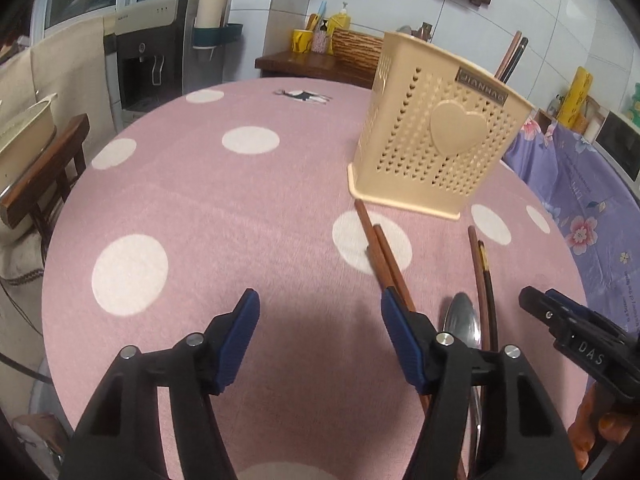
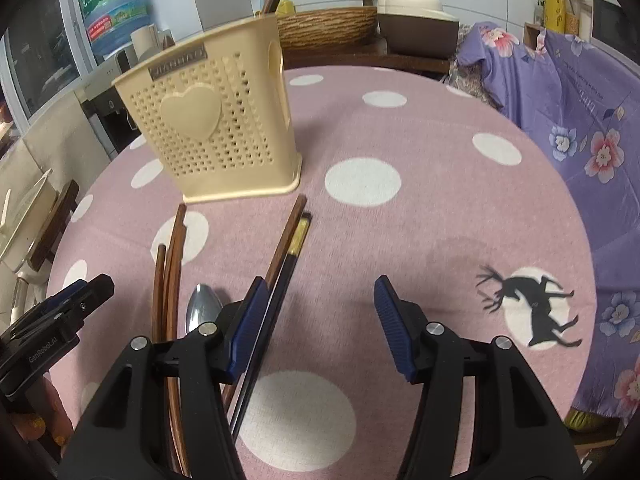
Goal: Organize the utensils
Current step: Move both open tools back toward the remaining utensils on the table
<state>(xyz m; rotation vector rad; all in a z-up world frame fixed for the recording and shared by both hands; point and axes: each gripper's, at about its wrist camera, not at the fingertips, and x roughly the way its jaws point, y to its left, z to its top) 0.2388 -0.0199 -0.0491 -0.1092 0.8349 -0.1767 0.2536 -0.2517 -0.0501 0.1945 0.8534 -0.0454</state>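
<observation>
A beige perforated utensil holder (image 1: 436, 128) with a heart on its side stands on the pink polka-dot table; two chopsticks stick out of its top (image 1: 512, 56). It also shows in the right wrist view (image 2: 216, 120). In front of it lie a brown chopstick pair (image 1: 380, 248), a second darker pair (image 1: 482, 280) and a metal spoon (image 1: 460, 320). My left gripper (image 1: 316, 300) is open above the table, its right finger over the brown pair. My right gripper (image 2: 320, 288) is open, its left finger over the dark pair (image 2: 288, 240); the spoon (image 2: 204, 308) lies to its left.
The round table (image 1: 200, 208) has a pink cloth with white dots and a deer print (image 2: 532, 304). A purple floral cloth (image 2: 580, 120) covers something at the right. A wooden chair (image 1: 44, 168) and a water dispenser (image 1: 152, 60) stand at the left. A counter lies behind.
</observation>
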